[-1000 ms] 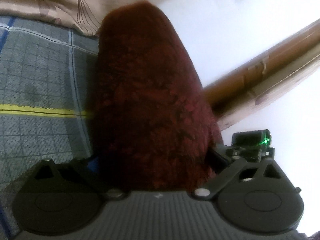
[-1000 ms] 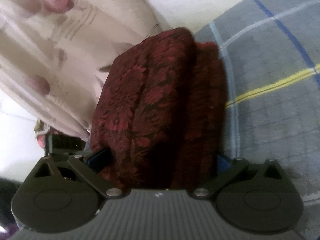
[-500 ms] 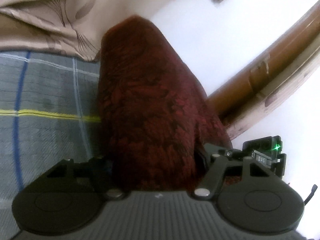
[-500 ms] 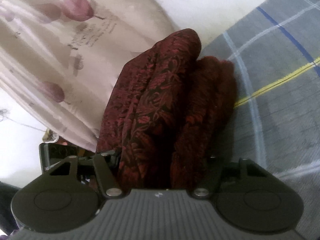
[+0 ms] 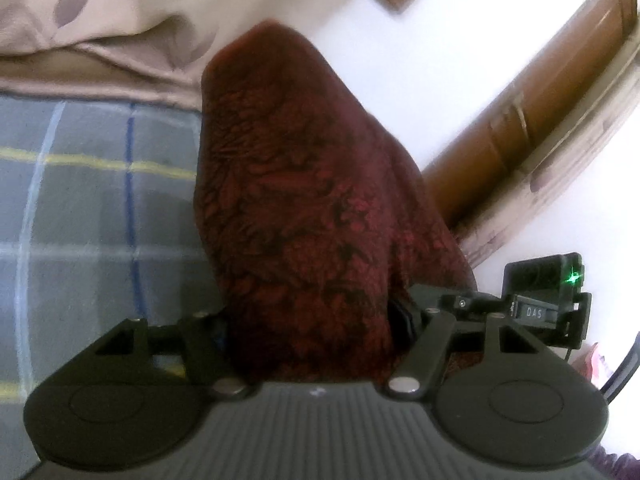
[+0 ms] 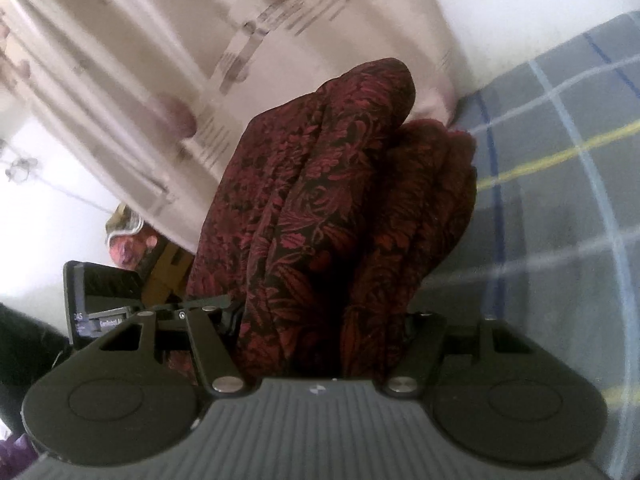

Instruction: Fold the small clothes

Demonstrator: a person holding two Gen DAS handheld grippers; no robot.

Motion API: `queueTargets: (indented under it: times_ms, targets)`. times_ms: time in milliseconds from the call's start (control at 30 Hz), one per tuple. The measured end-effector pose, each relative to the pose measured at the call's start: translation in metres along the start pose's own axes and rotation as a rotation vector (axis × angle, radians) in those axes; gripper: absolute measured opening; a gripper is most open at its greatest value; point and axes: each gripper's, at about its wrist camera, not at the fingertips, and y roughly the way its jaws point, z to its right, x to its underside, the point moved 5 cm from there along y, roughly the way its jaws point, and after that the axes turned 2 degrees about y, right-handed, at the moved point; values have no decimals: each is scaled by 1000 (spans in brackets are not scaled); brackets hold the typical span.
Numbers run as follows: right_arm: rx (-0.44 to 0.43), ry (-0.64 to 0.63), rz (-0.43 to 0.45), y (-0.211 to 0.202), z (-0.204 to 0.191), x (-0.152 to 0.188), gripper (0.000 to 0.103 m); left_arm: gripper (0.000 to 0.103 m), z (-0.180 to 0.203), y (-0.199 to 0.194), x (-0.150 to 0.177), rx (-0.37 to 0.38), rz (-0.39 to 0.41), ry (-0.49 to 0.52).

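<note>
A dark red garment with a black floral pattern (image 5: 304,208) fills the middle of the left wrist view and hangs from my left gripper (image 5: 316,332), which is shut on it. The fingertips are hidden under the cloth. In the right wrist view the same garment (image 6: 320,216) is bunched in vertical folds and my right gripper (image 6: 320,340) is shut on it, fingertips also hidden. The garment is held up above the grey checked bedsheet (image 5: 88,216), which also shows in the right wrist view (image 6: 552,216).
A beige patterned curtain (image 5: 92,40) hangs behind the bed and also shows in the right wrist view (image 6: 160,60). A brown wooden frame (image 5: 540,128) runs along the white wall on the right. The other gripper's body (image 5: 548,300) shows at the right.
Both grippers have closed tighter on the garment and lifted it; more of the curtain and wall shows behind, and the cloth is more bunched.
</note>
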Motion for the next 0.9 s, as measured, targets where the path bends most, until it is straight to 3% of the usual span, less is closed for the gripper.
queueTargets:
  times_ms: [400, 900]
  targets:
    - [9, 84, -32, 19, -9, 82, 65, 71, -30, -12, 41, -31, -21, 0]
    - [101, -29, -30, 34, -18, 83, 65, 72, -41, -13, 59, -57, 77, 11]
